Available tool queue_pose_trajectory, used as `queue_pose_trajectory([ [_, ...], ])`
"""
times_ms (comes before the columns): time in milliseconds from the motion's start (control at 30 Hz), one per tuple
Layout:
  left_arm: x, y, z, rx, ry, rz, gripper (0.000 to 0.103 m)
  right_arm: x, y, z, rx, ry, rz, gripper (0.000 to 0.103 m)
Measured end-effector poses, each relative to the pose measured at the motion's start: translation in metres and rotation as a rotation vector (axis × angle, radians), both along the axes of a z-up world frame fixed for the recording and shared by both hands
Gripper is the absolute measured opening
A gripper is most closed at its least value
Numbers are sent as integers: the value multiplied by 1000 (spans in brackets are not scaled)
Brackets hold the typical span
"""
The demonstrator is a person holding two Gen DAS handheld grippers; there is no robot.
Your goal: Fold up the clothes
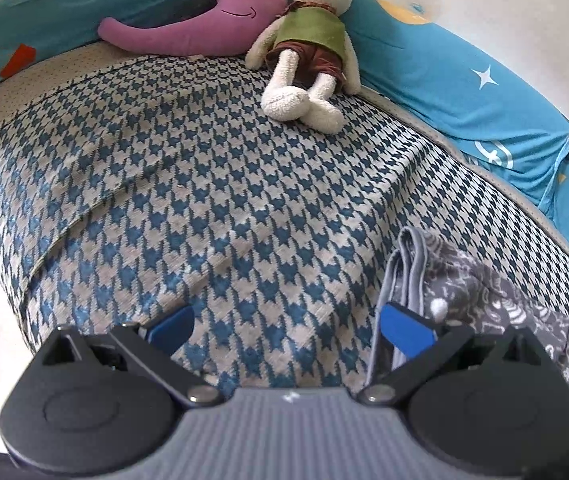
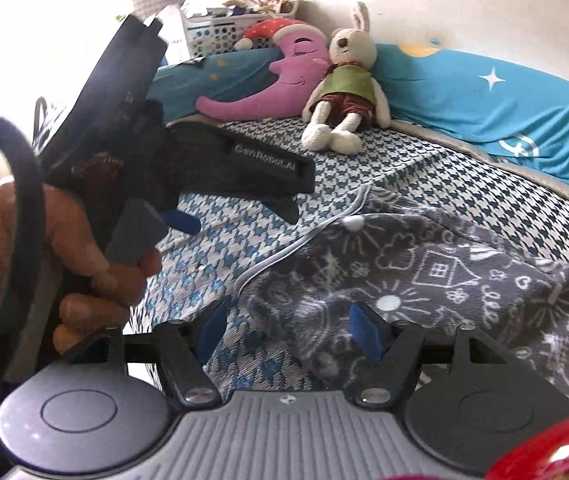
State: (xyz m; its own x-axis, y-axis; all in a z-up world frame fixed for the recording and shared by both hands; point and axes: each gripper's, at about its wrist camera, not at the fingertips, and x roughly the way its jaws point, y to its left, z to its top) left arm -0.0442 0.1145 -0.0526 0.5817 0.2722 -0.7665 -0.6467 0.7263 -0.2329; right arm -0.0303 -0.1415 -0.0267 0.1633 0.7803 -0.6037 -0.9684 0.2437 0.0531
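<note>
Both the left gripper (image 1: 288,332) and the right gripper (image 2: 290,330) are held with fingers spread apart over the grey patterned garment (image 2: 424,276) on the bed (image 1: 204,184).

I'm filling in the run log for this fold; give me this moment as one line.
task: fold clothes | left gripper: open, above bedspread | right gripper: open at grey garment edge | garment: crumpled, unfolded

The bedcover (image 1: 212,184), mid-frame, was coarse woven cloth in houndstooth. The grey garment (image 2: 424,276), lower right, looked soft and fleecy. The rabbit toy (image 1: 312,40), at top, was nubbly plush. Both gripper bodies were matt black plastic with shiny metal rivets (image 1: 203,393).
</note>
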Motion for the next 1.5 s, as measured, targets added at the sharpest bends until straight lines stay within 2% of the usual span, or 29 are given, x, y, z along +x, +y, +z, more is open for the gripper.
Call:
queue_pose_trajectory([
  [167, -2, 3, -1, -3, 2, 9, 103, -7, 9, -10, -30, -65, 26, 74],
  [433, -2, 2, -1, -9, 0, -3, 103, -11, 13, -15, -38, -173, 2, 74],
  [633, -1, 1, -2, -19, -1, -8, 103, -15, 21, -28, -97, -277, 1, 73],
  [800, -1, 0, -2, -16, -1, -11, 103, -13, 21, -31, -86, -299, -11, 61],
  [900, -2, 0, -2, -16, -3, -9, 103, -12, 20, -29, -67, -297, -12, 44],
  [1000, -2, 0, -1, -14, -11, -5, 103, -8, 17, -24, -41, -274, -34, 32],
  [1100, -2, -1, 0, -15, -20, 1, 103, 1, 12, -17, -3, -217, -74, 27],
  [1333, -5, 2, 3, -68, -71, 6, 103, 41, -5, -1, 121, 60, -198, 24],
  [1500, -5, 3, 1, -151, -106, -14, 103, 64, -21, 8, 210, 226, -277, 23],
])
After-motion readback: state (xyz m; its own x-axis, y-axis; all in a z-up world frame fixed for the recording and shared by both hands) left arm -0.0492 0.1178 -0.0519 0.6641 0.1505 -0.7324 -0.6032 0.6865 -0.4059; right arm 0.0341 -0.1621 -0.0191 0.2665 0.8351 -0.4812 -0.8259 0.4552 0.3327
